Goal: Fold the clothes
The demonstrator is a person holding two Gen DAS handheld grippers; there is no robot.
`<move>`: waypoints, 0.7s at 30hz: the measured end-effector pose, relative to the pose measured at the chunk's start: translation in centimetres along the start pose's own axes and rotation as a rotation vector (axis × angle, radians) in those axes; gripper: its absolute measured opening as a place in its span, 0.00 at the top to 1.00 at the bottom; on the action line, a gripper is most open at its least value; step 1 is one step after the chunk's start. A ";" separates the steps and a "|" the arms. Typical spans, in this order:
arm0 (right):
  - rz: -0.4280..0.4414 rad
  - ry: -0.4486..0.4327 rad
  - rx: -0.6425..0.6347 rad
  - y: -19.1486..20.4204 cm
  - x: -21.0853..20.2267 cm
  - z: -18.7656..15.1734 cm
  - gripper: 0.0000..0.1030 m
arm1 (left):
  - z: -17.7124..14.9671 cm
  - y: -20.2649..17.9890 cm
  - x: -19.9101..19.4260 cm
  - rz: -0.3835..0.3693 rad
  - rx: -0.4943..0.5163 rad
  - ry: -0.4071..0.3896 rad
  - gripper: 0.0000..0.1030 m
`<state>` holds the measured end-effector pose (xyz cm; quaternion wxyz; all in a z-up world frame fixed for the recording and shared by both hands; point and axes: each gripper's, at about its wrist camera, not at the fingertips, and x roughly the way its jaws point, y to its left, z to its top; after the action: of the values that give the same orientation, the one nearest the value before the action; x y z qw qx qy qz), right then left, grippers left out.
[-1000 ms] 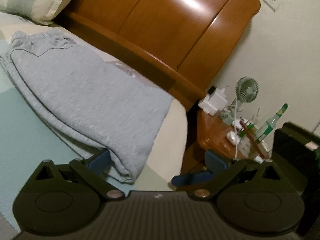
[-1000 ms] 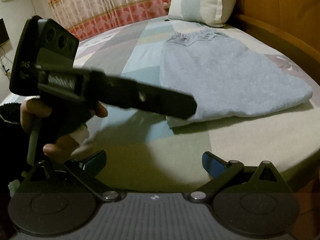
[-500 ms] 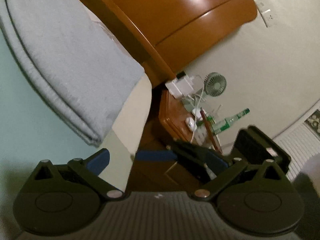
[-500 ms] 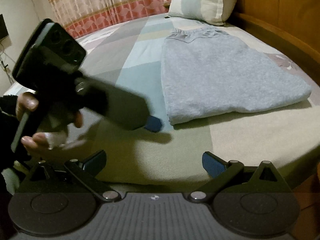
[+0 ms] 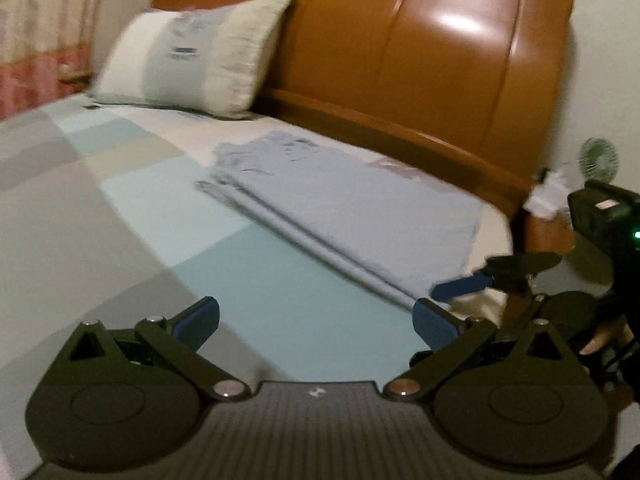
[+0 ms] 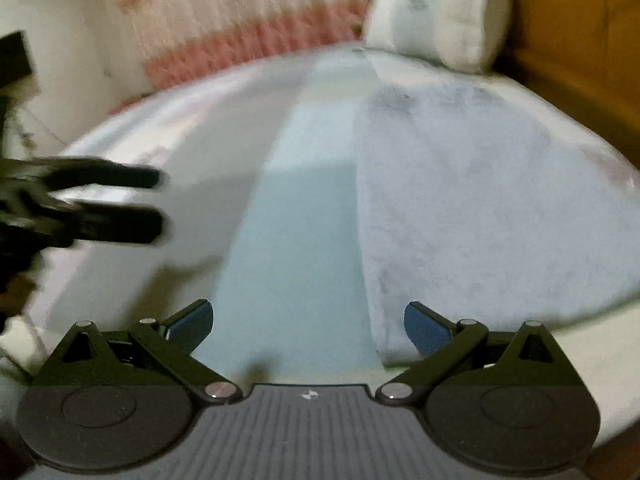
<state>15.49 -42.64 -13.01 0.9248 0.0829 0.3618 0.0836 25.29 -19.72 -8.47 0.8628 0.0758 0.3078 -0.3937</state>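
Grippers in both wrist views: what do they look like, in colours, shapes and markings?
Both match. The left gripper and right gripper have black linkage arms with silver pivot pins, round black discs at the base, and a ribbed dark-grey body bearing a small white mark. The fingertips carry blue pads. In the left wrist view, the other gripper's housing shows a green light. No sleeves are discernible.

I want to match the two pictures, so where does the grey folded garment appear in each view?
Left wrist view: the grey folded garment lies on the bed right of centre, running diagonally toward the lower right.
Right wrist view: the garment fills the right half.
Shared landmark: the pillow against the wooden headboard.
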 end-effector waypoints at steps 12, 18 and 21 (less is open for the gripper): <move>-0.201 0.089 0.022 2.6 1.3 1.4 0.00 | -1.6 -1.5 -5.2 0.274 0.011 0.001 0.01; -0.241 0.049 0.032 5.9 -3.1 1.2 0.00 | -2.9 -2.8 -7.1 0.393 0.046 0.056 0.01; -0.300 0.045 0.018 7.4 -4.7 0.9 0.00 | -3.0 -3.1 -8.2 0.374 -0.001 0.055 0.01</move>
<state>11.95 -36.52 -7.68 0.9178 0.0343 0.3914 -0.0569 17.51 -15.48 -5.66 0.9123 0.1421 0.3118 -0.2242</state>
